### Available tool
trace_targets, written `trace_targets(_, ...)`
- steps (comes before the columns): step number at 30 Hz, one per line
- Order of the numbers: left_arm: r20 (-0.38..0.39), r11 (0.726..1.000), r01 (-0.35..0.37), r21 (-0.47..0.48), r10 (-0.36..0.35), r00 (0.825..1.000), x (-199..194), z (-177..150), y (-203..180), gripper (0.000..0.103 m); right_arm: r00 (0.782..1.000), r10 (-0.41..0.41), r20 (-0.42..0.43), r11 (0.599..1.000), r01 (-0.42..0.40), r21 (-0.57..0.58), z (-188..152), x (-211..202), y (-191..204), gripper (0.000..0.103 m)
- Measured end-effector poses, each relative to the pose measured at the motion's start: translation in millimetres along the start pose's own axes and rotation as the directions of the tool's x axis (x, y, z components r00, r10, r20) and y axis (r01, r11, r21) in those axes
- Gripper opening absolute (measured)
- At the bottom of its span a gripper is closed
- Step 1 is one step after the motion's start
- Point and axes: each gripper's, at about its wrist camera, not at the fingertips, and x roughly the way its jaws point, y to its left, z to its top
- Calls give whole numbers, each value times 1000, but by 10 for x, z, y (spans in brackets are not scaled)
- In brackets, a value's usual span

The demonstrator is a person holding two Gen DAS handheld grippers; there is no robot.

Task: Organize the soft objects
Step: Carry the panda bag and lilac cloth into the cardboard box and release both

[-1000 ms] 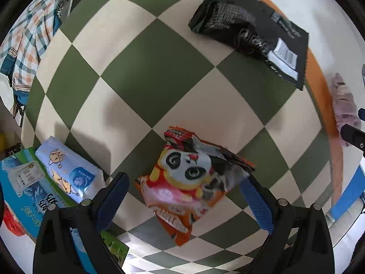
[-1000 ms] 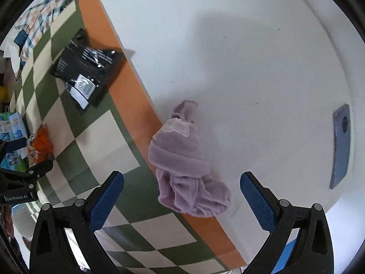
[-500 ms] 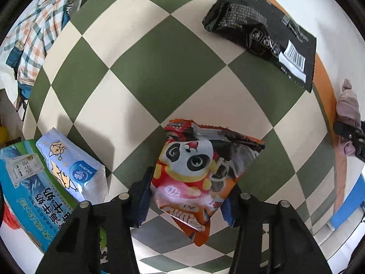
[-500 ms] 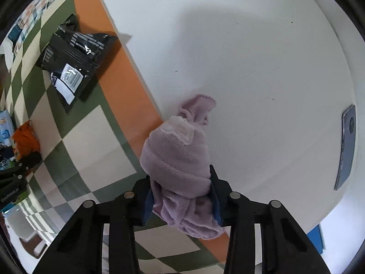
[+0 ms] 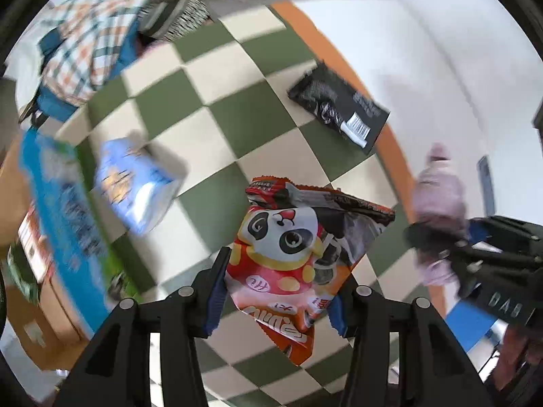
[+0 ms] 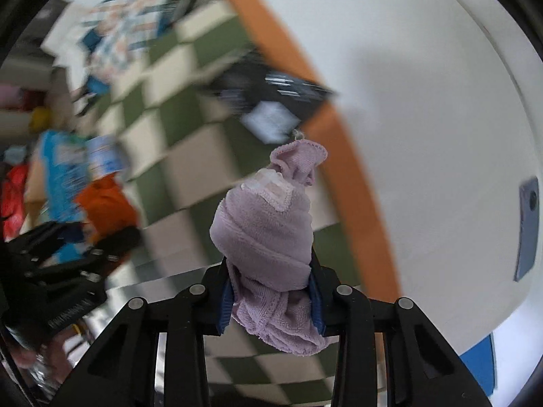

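My left gripper [image 5: 276, 300] is shut on an orange panda snack bag [image 5: 298, 254] and holds it above the green-and-cream checkered cloth [image 5: 217, 115]. My right gripper [image 6: 271, 293] is shut on a crumpled lilac cloth [image 6: 268, 234] and holds it up off the surface. The lilac cloth [image 5: 437, 200] and the right gripper also show at the right of the left wrist view. The snack bag [image 6: 105, 207] and the left gripper show blurred at the left of the right wrist view.
A black snack bag [image 5: 339, 105] lies at the cloth's orange border. A blue-white pack [image 5: 135, 183] and a large blue bag [image 5: 57, 210] lie left. A plaid shirt [image 5: 85, 47] is far left. A grey phone [image 6: 527, 227] lies on the white tabletop.
Both grippers closed from open, the left on the panda bag and the right on the lilac cloth. Both have since lifted their loads off the surface, and the views are tilting.
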Motion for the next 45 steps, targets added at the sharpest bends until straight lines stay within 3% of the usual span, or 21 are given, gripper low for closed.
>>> trace_targets(6,101,992,27,-123,-14,995,-820,-307,723,46,992,121,25,981,-116,-153,-229,-418,1133,38)
trace_targets(11,142,964,2,-264,37,989,-1219,-773,1593,46,981,196,-1,942,-189,-277,-482,-557,2150,38)
trace_targets(15,122,921,2,-389,50,991,-1268,-1166,2368,46,971,233,-57,911,-238,-337,-598,-369,2914,38)
trace_targets(22,68,820,54,-570,-19,998,-1049,-1661,3542,46,950,262,-168,885,-306,-352,-716,280,4021,38)
trace_targets(27,39,771,82,-632,-73,997,-822,-1797,3961,47,940,264,-214,889,-324,-324,-713,748,4477,38)
trace_targets(37,-6,741,94,-665,-131,991,-560,-1820,4200,48,945,231,-230,898,-298,-324,-763,1288,4931,42)
trace_targets(39,-5,730,98,-677,-137,991,-559,-1838,4237,49,950,216,-224,898,-283,-338,-759,1329,4956,50)
trace_targets(41,1,725,108,-680,-147,989,-561,-1852,4254,53,952,208,-225,901,-276,-335,-748,1354,4951,67)
trace_targets(45,12,724,116,-680,-147,989,-607,-1876,4244,61,954,197,-227,902,-267,-339,-724,1360,4938,69)
